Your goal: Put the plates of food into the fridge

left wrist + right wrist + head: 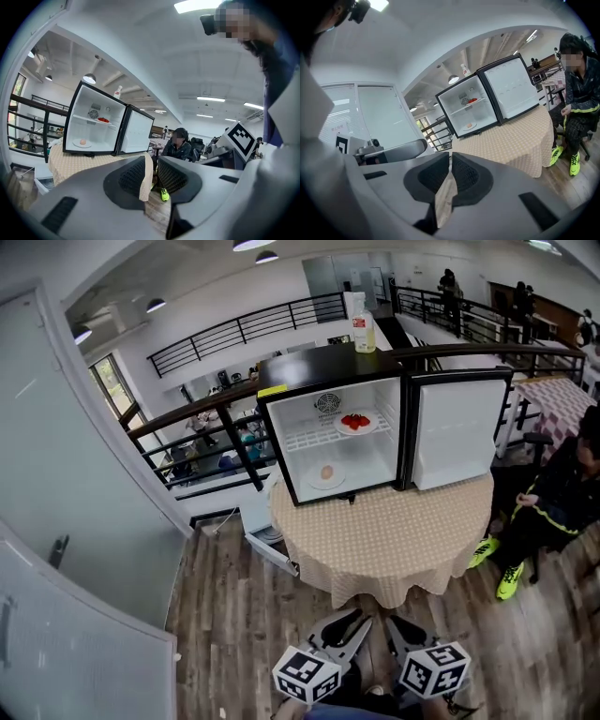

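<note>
A small black fridge (323,371) stands on a round table (394,535) with its door (459,432) swung open to the right. On its upper shelf sits a white plate of red food (356,423); on its floor lies a plate with a pale round piece of food (326,474). Both plates also show in the left gripper view, the red food (103,120) above the pale piece (83,142). My left gripper (345,620) (151,161) hangs low in front of the table, its jaws a narrow gap apart and empty. Beside it my right gripper (394,622) (450,157) is shut on nothing.
A spray bottle (364,329) stands on the fridge top. A person (553,502) sits right of the table. A glass partition (84,521) runs along the left, and a black railing (206,418) runs behind the table. Wooden floor (234,634) lies between me and the table.
</note>
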